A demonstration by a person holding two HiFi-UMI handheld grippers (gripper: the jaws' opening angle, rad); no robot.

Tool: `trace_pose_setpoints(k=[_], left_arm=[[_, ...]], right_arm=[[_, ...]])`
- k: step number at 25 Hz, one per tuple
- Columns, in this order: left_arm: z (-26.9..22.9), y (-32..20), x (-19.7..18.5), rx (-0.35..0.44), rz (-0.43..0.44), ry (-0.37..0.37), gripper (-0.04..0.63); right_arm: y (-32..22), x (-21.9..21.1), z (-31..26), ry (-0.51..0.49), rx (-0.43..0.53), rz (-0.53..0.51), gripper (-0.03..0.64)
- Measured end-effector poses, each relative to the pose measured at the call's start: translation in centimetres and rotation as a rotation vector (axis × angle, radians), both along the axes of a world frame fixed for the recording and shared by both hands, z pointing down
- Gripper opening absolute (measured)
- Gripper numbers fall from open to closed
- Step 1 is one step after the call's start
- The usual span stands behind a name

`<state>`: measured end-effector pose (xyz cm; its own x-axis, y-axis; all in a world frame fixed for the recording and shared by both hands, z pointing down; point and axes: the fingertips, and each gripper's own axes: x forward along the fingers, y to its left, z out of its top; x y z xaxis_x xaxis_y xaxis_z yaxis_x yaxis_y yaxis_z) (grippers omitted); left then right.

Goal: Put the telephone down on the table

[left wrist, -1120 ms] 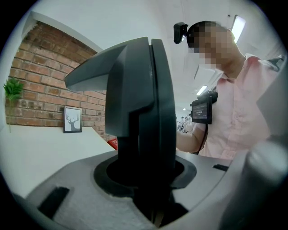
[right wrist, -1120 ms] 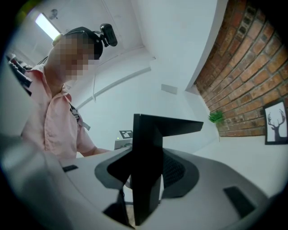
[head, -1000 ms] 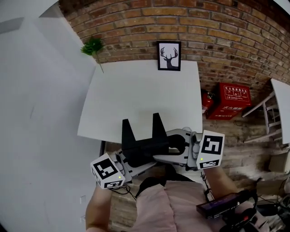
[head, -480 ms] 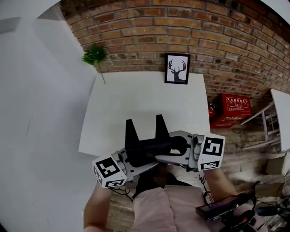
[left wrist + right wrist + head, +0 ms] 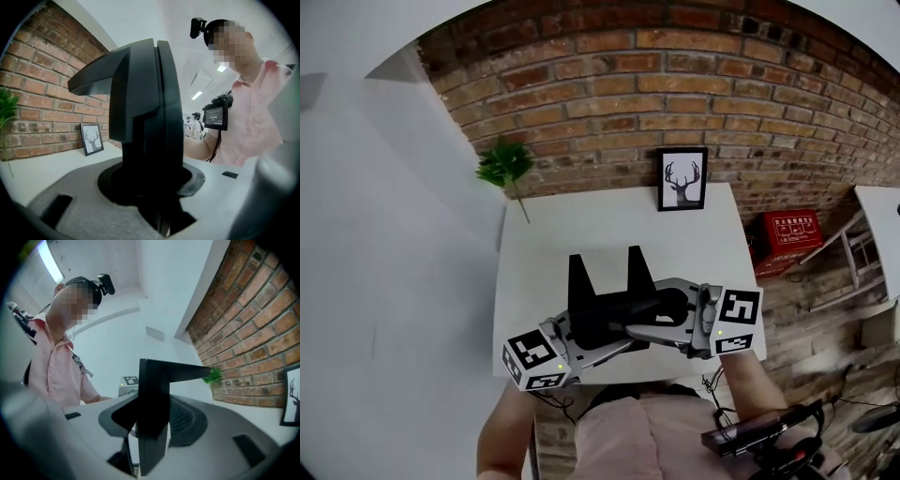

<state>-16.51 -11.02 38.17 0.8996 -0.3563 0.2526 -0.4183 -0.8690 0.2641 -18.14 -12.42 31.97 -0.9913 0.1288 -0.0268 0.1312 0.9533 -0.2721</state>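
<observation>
White table point(image 5: 544, 244) against a brick wall point(image 5: 675, 84). Over near edge, black telephone point(image 5: 605, 300), two prongs upright, gripped from both sides: left gripper point(image 5: 586, 336) and right gripper point(image 5: 642, 326), jaws part-way closed, each clamped on its body. At far edge, framed deer picture point(image 5: 682, 179); by far left corner, green plant point(image 5: 506, 167).

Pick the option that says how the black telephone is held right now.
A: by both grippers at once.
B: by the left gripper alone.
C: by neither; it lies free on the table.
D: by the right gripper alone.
A: the telephone sits between the jaws of the left gripper and of the right gripper; each gripper view shows its black body clamped there.
</observation>
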Motion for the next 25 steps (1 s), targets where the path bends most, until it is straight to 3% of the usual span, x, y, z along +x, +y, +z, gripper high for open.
trace_pose_setpoints(k=[10, 25], left_arm=[[-0.5, -3.8, -2.6, 0.027, 0.066, 0.007, 0.169], [7.8, -7.8, -2.8, -0.155, 0.076, 0.053, 0.169]], right_arm=[[-3.8, -2.5, -0.5, 0.016, 0.027, 0.06, 0.175], [-8.8, -2.9, 8.2, 0.073, -0.15, 0.083, 0.178]])
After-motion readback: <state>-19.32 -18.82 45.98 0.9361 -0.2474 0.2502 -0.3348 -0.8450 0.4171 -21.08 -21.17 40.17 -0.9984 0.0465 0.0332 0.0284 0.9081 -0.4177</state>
